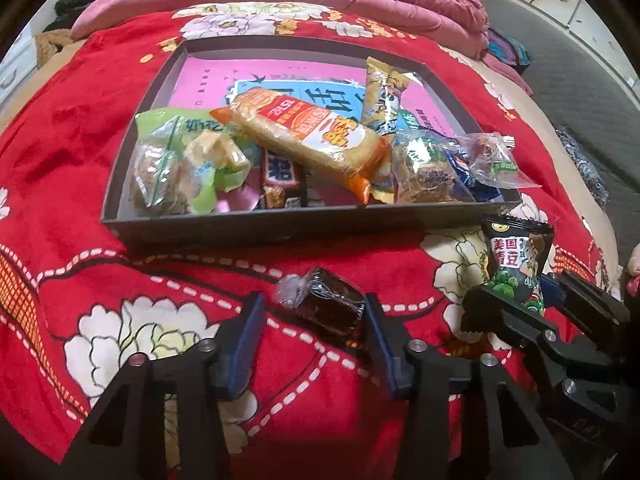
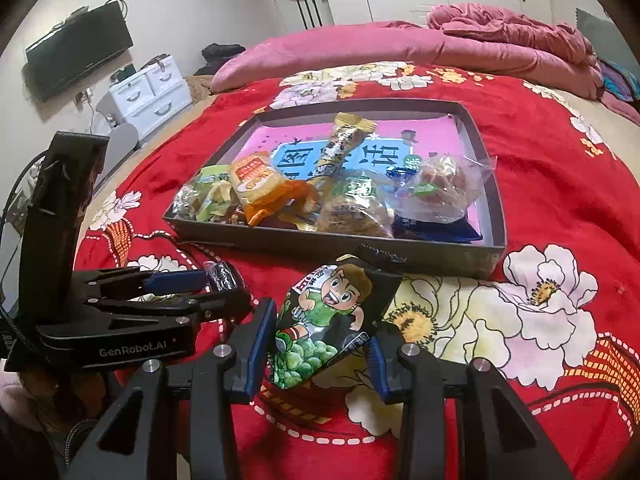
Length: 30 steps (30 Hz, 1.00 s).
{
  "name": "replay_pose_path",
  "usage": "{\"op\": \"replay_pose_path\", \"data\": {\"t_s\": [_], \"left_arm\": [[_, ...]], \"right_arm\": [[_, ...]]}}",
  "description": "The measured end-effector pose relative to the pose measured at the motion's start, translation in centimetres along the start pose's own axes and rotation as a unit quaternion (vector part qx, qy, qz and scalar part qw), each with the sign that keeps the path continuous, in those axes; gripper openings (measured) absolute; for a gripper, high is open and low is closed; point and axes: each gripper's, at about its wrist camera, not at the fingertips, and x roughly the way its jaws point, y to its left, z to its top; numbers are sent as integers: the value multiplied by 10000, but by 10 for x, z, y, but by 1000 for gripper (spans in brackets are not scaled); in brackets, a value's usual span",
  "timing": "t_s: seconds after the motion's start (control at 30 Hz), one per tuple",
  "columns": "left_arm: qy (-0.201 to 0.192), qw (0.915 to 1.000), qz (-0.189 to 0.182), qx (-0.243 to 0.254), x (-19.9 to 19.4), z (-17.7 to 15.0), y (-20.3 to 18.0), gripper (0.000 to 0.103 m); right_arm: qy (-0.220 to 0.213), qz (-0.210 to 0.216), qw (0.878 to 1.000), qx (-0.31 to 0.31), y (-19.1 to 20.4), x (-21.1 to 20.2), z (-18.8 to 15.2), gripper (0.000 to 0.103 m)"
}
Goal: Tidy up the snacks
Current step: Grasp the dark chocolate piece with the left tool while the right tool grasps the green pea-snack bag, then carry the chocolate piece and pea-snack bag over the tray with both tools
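Note:
A dark shallow box (image 1: 256,226) (image 2: 440,254) lies on the red floral bedspread and holds several wrapped snacks, among them a long orange cracker pack (image 1: 308,136) (image 2: 260,180). My left gripper (image 1: 314,320) (image 2: 216,284) is open, its fingers on either side of a small dark brown wrapped snack (image 1: 326,300) (image 2: 224,274) lying on the spread before the box. My right gripper (image 2: 316,344) (image 1: 528,300) is open around a black green-pea packet (image 2: 328,316) (image 1: 516,264), which stands tilted between its fingers; I cannot tell whether they touch it.
A pink pillow (image 2: 320,54) and rumpled pink quilt (image 2: 516,36) lie beyond the box. A white drawer unit (image 2: 148,92) and wall TV (image 2: 76,52) stand left of the bed. The bed's right edge (image 1: 580,184) drops to grey flooring.

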Motion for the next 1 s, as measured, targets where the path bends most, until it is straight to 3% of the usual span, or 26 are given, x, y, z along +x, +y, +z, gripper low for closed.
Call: {"op": "replay_pose_path", "data": {"t_s": [0.1,0.27,1.0], "left_arm": [[18,10000,-17,60,3,2,-4,39],[-13,9999,-138,-1,1,3,-1,37],[-507,9982,-137,-279,-48,21,16,36]], "right_arm": [[-81,13,10000,-26,1,-2,2,42],[-246,68,9997,-70,3,-8,5,42],[-714,169,9969,293,-22,-26,21,42]]}}
